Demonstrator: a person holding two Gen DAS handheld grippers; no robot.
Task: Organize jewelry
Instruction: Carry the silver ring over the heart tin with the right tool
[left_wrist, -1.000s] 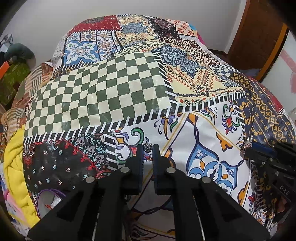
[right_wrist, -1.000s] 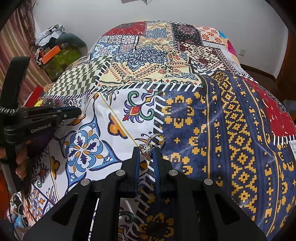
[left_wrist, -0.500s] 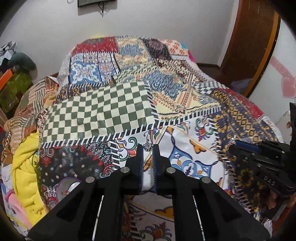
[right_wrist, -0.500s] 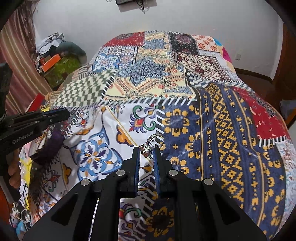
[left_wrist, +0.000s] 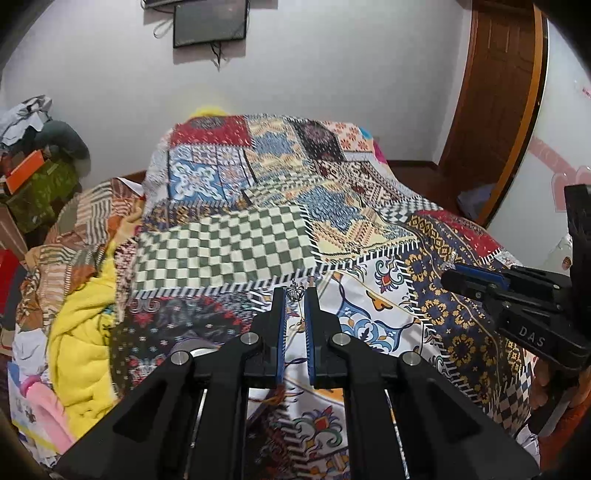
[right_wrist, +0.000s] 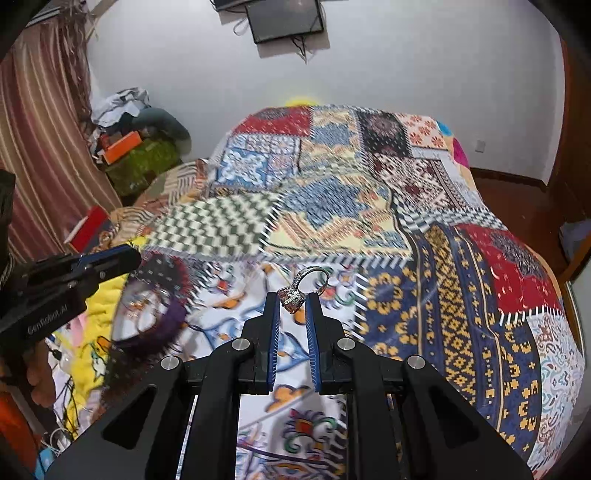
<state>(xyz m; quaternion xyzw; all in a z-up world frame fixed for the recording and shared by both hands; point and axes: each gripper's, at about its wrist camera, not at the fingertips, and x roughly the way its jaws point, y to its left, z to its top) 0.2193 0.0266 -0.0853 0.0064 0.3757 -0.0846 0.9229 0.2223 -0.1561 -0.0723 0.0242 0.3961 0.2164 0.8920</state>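
My left gripper is shut on a small silver jewel piece held at its fingertips, above the patchwork bedspread. My right gripper is shut on a silver ring with a stone, its band sticking up past the tips. The right gripper shows in the left wrist view at the right with a glint of the ring at its tip. The left gripper shows in the right wrist view at the left. A purple-rimmed round box lies below it, blurred.
A bed covered with the patchwork spread fills both views. Yellow blanket and pink cloth lie at its left edge. Boxes and clutter stand by the striped curtain. A wooden door is at the right.
Both grippers have lifted up and away from the bedspread, each carrying its piece of jewelry. The views now tilt up to show the wall and a screen.
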